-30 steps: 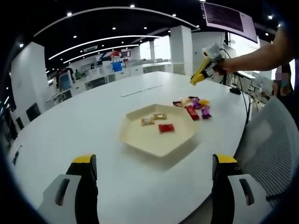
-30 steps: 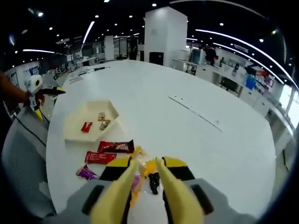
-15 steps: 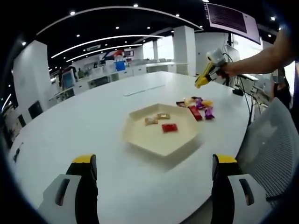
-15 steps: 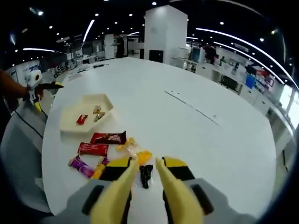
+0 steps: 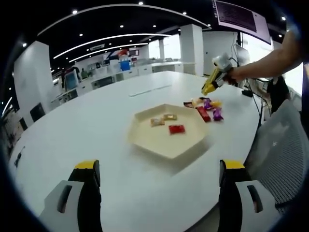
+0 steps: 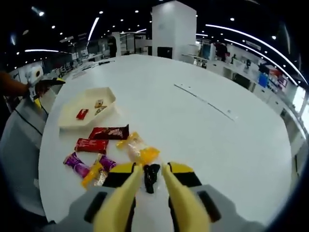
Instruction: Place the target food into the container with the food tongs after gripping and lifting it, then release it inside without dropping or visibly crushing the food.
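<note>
Tray w/ three wrapped sweets

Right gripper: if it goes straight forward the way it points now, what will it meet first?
Probably the small black packet lying between the right gripper tips, on the white table; depth is unclear.

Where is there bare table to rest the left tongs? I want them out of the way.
The white table is bare in front of the left tongs, up to the cream hexagonal tray, and beyond the tray toward the far edge. It is crowded past the tray, where wrapped snacks lie under the right tongs.
</note>
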Available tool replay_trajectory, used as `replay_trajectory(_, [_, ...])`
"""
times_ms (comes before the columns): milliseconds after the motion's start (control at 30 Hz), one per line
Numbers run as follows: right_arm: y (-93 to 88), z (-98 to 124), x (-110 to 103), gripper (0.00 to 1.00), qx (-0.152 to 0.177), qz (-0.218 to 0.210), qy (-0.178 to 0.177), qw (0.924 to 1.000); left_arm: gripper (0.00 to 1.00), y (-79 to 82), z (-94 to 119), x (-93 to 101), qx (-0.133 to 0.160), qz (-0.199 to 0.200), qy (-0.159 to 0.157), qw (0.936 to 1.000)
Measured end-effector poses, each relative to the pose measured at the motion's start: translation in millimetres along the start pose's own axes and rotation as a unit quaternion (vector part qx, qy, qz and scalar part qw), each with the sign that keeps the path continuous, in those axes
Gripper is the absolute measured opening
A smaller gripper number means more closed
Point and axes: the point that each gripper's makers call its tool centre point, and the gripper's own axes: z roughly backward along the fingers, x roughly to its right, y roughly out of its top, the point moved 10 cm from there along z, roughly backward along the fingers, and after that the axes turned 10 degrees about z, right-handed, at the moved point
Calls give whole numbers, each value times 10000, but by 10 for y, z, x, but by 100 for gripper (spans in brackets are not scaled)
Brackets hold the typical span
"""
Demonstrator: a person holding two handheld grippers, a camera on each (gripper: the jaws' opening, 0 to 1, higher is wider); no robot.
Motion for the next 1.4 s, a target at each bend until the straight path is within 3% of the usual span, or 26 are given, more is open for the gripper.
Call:
replay_trajectory(200, [-32, -81, -19, 25, -59, -12, 36, 10000, 100, -3, -3, 3, -24, 4, -7, 10000])
replay_trajectory(267, [-46, -109, -41, 25, -193, 93, 40, 9998, 100, -1, -4, 5, -19, 6, -14, 10000])
replay_trajectory(333, [-107, -142, -49, 25, -559, 270, -33, 9981, 100, -1, -3, 5, -24, 12, -14, 10000])
replay_trajectory(367, [-86, -164, -49, 24, -230, 189, -53, 9995, 100, 0, -1, 4, -17, 20, -13, 10000])
replay_trajectory(467, [-90, -145, -24, 21, -395, -260, -103, 9988, 100, -1, 1, 1, -17, 30, -2, 10000])
replay_trajectory(600, [-38, -158, -67, 19, -603, -40, -208, 9980, 100, 3, 5, -3, 9, 36, 3, 10000])
replay_trajectory(767, [-29, -145, -68, 18, -716, -91, -271, 9970, 99, 8, 6, -1, 30, 44, -3, 10000])
replay_trajectory(1400, [183, 157, 78, 18, -563, -418, -515, 9962, 99, 25, 16, -6, 128, 44, -21, 9999])
